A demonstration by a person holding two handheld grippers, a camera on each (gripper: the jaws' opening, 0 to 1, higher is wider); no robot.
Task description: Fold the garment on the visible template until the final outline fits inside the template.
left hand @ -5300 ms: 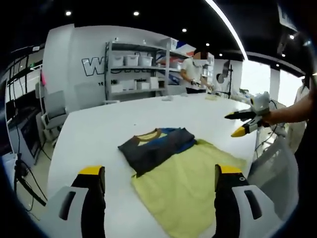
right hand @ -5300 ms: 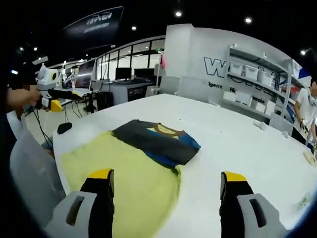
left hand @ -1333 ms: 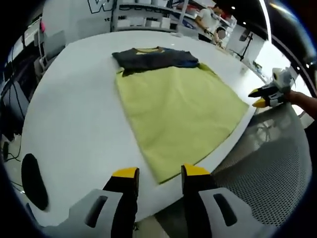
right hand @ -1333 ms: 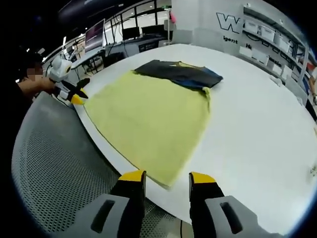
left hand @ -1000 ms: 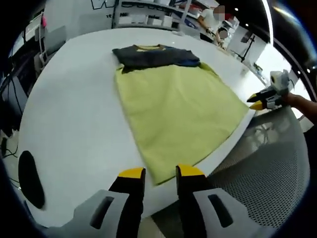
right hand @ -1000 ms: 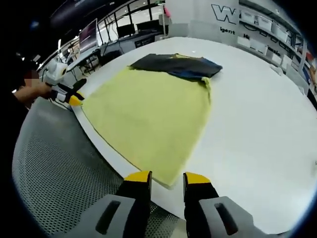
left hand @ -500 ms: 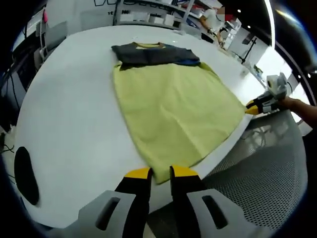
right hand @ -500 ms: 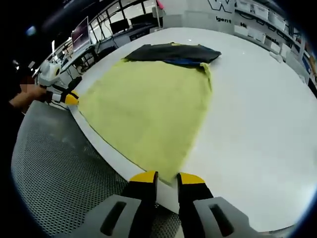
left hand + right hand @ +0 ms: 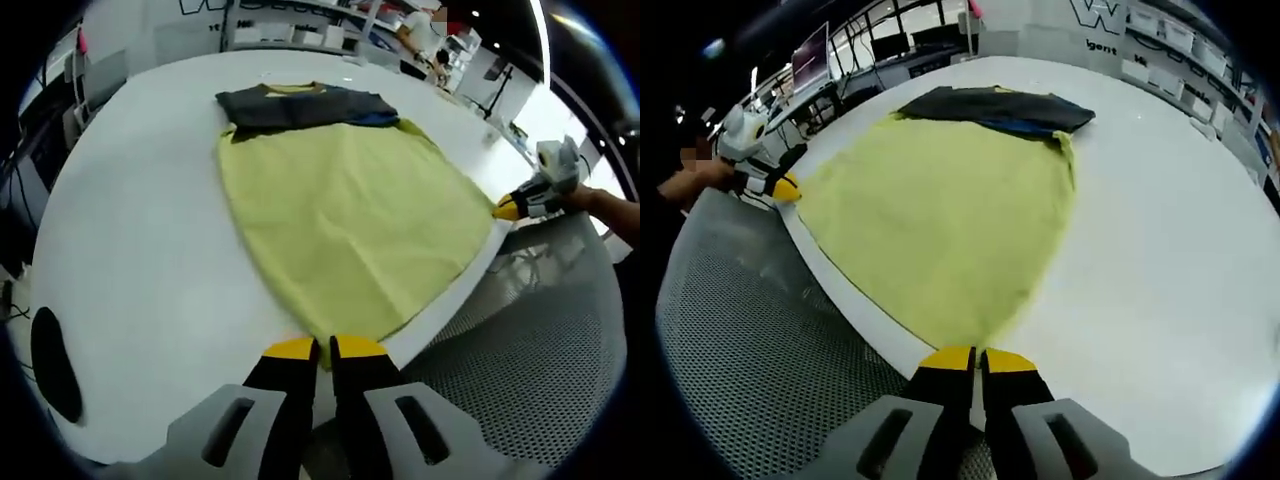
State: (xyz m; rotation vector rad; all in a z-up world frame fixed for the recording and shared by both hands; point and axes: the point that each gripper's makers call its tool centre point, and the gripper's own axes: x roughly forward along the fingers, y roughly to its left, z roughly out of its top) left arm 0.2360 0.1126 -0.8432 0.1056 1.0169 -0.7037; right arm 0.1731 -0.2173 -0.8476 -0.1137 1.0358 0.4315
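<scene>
1. I see the left gripper [image 9: 321, 350] with its yellow-tipped jaws pressed together on the near corner of the yellow-green cloth template [image 9: 350, 215]. That corner lies at the rim of the round white table [image 9: 130, 250].
2. The right gripper [image 9: 977, 358] has its jaws pinched together on the other near corner of the same template [image 9: 940, 220], also at the table rim.
3. The folded dark grey garment with blue panel and yellow collar [image 9: 300, 105] lies at the far end of the template, resting partly on it and partly on the table.
4. The left gripper view shows the right gripper [image 9: 510, 208] at the template's right corner. The right gripper view shows the left gripper [image 9: 780, 187] at its left corner.
5. The left gripper view shows grey shelving with white bins [image 9: 290, 25] beyond the table. The right gripper view shows desks with monitors [image 9: 830, 70].
6. Bare white tabletop lies open on both sides of the template. Perforated grey mesh [image 9: 750, 350] lies below the near rim.
</scene>
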